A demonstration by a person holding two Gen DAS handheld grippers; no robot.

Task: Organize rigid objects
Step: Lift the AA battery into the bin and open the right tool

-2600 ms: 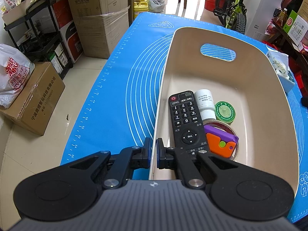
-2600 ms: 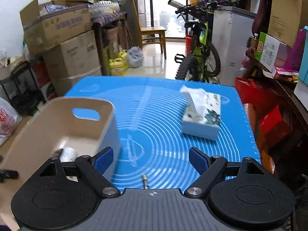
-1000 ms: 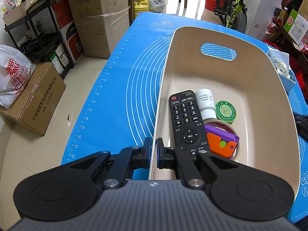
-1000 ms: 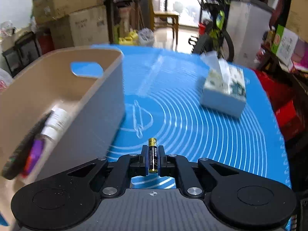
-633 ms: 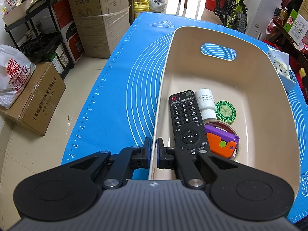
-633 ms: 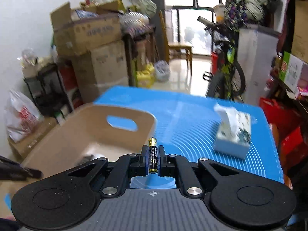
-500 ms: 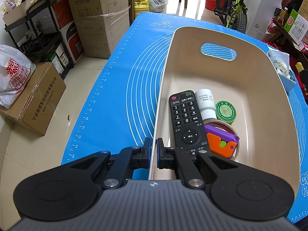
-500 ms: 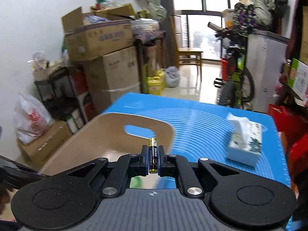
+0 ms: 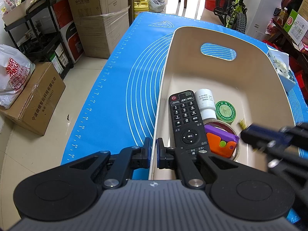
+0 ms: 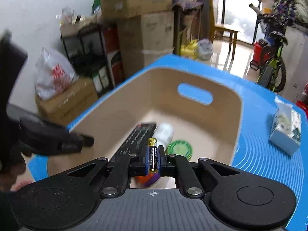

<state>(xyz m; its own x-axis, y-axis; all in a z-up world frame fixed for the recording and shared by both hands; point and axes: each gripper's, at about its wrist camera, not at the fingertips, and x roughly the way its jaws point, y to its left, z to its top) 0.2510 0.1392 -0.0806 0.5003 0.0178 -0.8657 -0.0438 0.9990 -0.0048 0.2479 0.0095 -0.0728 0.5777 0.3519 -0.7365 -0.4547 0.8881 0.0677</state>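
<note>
Tissue box point(image 10: 286, 129) on blue mat point(image 9: 115, 88); bicycle point(image 9: 233, 13) beyond.

The far half of the bin point(image 9: 256, 71) floor lies bare (open from above). A remote point(image 9: 185, 122), bottle point(image 9: 205, 101), tin point(image 9: 225, 110) and tape point(image 9: 229, 129) crowd the near half.

right gripper point(image 9: 248, 134) motion-blurred, tissue box point(image 9: 281, 67) half hidden behind bin point(image 9: 269, 73), tape roll point(image 9: 233, 130) mostly covered

A blue silicone mat with white rings point(image 9: 123, 88) covers the table. On it stand a beige plastic bin point(image 9: 256, 88) along the mat's left half and a white tissue box point(image 10: 285, 129) near its right edge.
</note>
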